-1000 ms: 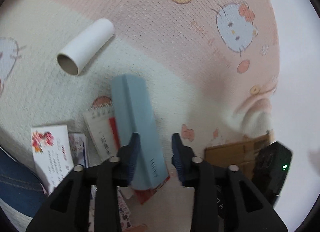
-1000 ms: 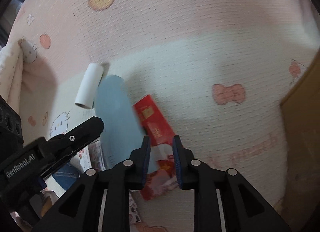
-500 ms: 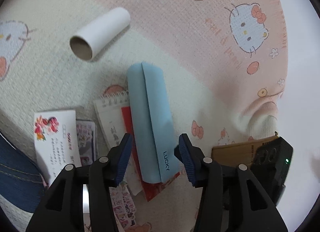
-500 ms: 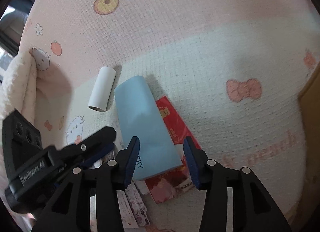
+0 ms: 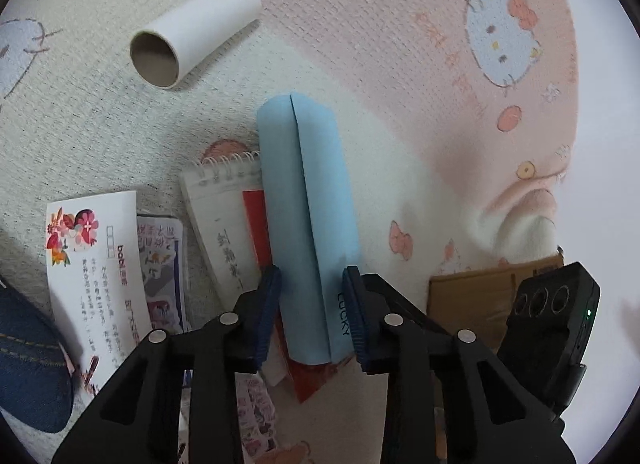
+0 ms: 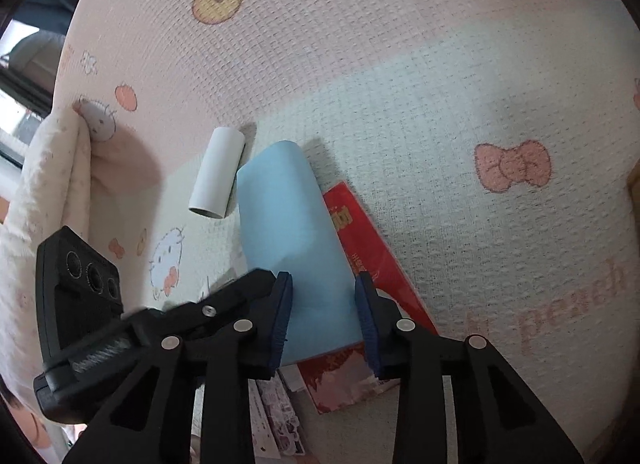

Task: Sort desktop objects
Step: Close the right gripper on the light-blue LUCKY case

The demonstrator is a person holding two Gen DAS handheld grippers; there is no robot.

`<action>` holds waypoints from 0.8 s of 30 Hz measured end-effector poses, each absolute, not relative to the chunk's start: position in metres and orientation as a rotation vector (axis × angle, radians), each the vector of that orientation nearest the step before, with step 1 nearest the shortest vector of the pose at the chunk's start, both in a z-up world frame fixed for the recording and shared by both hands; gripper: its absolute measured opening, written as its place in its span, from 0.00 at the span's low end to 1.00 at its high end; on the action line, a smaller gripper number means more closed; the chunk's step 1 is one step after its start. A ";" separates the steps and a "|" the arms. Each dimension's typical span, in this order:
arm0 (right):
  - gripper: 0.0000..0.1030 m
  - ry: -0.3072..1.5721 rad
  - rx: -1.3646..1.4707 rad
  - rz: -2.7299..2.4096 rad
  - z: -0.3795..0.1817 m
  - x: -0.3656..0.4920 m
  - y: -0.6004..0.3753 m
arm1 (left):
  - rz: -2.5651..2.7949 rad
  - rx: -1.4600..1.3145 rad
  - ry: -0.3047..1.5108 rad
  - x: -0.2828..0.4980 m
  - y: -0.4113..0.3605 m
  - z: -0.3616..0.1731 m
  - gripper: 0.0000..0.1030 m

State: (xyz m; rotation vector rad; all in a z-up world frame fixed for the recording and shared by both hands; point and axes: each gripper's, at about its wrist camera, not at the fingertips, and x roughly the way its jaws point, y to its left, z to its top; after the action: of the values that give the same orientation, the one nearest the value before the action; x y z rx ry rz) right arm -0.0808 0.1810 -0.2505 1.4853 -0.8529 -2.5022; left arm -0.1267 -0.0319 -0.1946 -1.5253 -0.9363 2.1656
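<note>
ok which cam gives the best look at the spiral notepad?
Left wrist. The spiral notepad shows there with its wire binding, printed cover and a red strip, its right edge tucked under the blue folded paper. In the right wrist view the notepad is almost wholly hidden behind the left gripper and the blue paper.

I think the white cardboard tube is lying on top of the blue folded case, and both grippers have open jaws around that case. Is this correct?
Not quite. The white cardboard tube lies on the mat, beside the blue folded case and apart from it, as the left wrist view shows. The rest holds: the left gripper and the right gripper both have open jaws around that case.
</note>
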 end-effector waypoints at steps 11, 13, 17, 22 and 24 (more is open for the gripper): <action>0.08 -0.619 1.533 -2.536 -0.228 -0.051 0.160 | 2.171 -1.482 -0.844 -0.100 -0.015 -0.179 0.10; 0.08 -0.629 1.520 -2.563 -0.227 -0.050 0.167 | 2.192 -1.511 -0.876 -0.100 -0.017 -0.184 0.13; 0.10 -0.716 1.503 -2.590 -0.228 -0.053 0.187 | 2.216 -1.520 -0.941 -0.106 -0.030 -0.187 0.37; 0.47 -0.940 1.491 -2.512 -0.244 -0.067 0.208 | 2.200 -1.534 -0.985 -0.122 -0.032 -0.192 0.48; 0.47 -0.995 1.475 -2.503 -0.251 -0.070 0.211 | 2.201 -1.543 -0.988 -0.130 -0.034 -0.194 0.48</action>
State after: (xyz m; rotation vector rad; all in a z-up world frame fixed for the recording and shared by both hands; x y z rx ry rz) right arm -0.0696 0.2115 -0.2510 1.4750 -0.9946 -2.5035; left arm -0.1299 -0.0336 -0.1941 -1.5429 -0.9877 2.2006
